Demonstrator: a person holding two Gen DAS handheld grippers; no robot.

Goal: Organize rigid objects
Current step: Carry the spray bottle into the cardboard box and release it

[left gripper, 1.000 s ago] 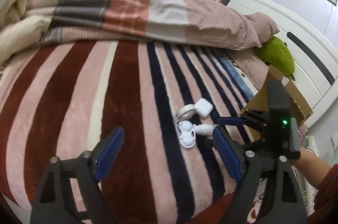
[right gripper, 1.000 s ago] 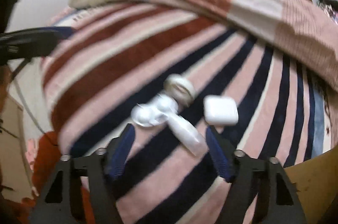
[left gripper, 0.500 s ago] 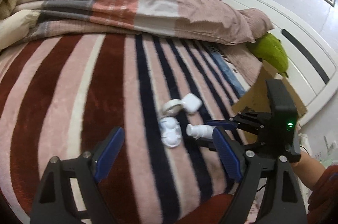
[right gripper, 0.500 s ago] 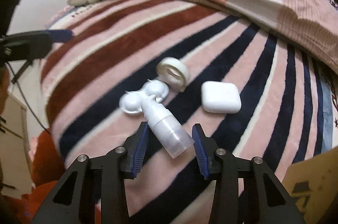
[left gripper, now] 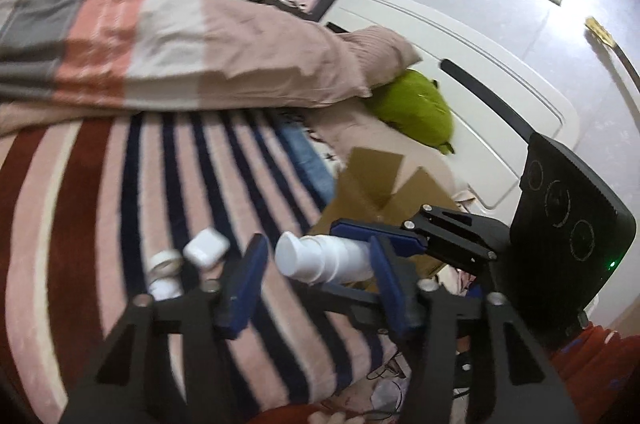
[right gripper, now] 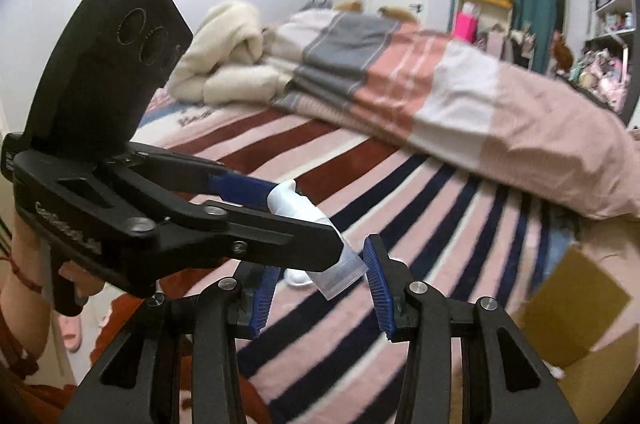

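Right hand-held gripper clamps the clear base of the white spray bottle, lifted above the striped bed. Left hand-held gripper is closing around the cap end (contact unclear). Risk: opposed pulls twist the bottle loose; it drops short of the cardboard box.

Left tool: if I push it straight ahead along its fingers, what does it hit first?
The white bottle. It lies crosswise between the closing jaws of the left tool, and the right tool grips it. Depth is unclear, but it looks almost level with the pads.
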